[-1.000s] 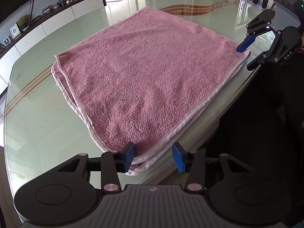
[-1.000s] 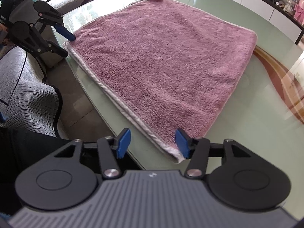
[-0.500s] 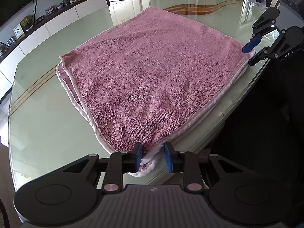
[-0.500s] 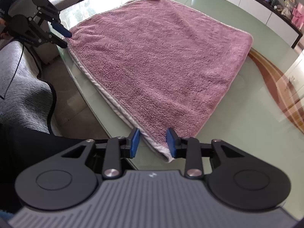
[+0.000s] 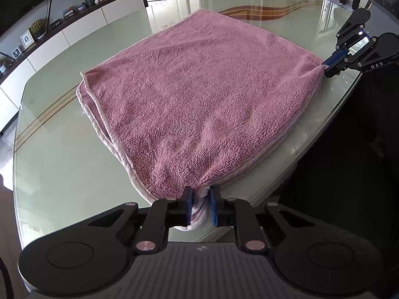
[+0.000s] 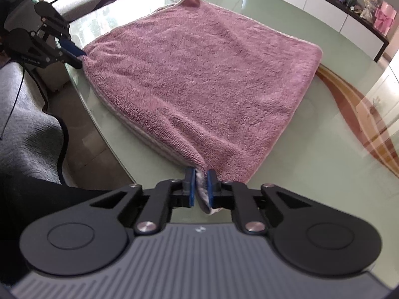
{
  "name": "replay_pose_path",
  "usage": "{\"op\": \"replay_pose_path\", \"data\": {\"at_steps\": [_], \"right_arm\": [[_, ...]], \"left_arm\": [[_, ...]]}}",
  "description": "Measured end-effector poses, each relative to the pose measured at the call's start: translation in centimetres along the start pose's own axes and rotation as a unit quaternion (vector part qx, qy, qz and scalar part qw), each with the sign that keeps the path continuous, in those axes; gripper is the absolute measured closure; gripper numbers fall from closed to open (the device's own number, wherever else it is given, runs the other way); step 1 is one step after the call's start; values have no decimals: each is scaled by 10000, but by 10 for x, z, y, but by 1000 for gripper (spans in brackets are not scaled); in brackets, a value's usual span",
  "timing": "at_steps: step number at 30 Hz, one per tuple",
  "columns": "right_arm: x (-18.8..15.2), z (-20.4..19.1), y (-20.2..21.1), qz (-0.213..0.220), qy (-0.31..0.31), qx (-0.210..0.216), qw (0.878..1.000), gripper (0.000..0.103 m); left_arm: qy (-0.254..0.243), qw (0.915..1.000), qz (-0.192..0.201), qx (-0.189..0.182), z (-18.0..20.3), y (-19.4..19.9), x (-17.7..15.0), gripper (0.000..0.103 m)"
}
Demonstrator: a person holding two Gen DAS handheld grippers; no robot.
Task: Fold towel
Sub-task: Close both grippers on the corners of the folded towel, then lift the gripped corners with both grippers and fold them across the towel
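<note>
The left gripper (image 5: 199, 205) pinches the near left corner of a pink towel (image 5: 199, 94), its jaws having just closed on the bunched white-trimmed hem. The right gripper (image 6: 198, 190) has closed in the same way on the near right corner, cloth gathered between its blue pads (image 6: 191, 186). Each tool also shows in the other's view, at the far end of the towel's near edge.

The towel lies already doubled on a pale green glass table (image 5: 62, 154), its near edge running along the table's rim and the rest spread flat toward the far side.

The likely trouble lies in the layers. Each corner is a stack of hems, and a pinch that catches only the top sheet would probably let the lower one drop away on the lift and spoil the fold. Both grips look shallow, close to the trim, so the cloth could slide out under its own weight. An uneven lift by the two hands would skew the edge, and a drag across the slick glass could pull the whole towel toward the rim and off it.

The letters "DAS" are readable in white on the right gripper's dark body in the left view; the matching mark on the other tool is too small to read.
</note>
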State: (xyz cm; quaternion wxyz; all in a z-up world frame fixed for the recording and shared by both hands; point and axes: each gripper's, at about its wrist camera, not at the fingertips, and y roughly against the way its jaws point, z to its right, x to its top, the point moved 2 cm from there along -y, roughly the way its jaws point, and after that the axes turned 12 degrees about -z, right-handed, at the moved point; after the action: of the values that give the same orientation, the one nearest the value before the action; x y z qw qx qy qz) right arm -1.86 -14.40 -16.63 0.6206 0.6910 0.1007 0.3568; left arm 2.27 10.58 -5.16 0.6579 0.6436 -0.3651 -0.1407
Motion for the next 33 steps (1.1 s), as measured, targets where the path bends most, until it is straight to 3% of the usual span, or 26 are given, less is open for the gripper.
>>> {"op": "replay_pose_path", "data": {"at_steps": [6,15,28,33], "right_arm": [[8,2,24,293,-11,13,9996,94],[33,16,45,809,-106,-276,9963,94],[93,66,35,1323,-525,-553,9883,95],[113,85,17,1230,-593,-536,9892,95]], "left_arm": [[89,9998,155,-10,-5,14,5,89],[395,9963,727,243,-24,45,25,90],[1019,9854,1181,685,-71,47,78,93],[1114,9845,1184,656,-90,40,98,93]]}}
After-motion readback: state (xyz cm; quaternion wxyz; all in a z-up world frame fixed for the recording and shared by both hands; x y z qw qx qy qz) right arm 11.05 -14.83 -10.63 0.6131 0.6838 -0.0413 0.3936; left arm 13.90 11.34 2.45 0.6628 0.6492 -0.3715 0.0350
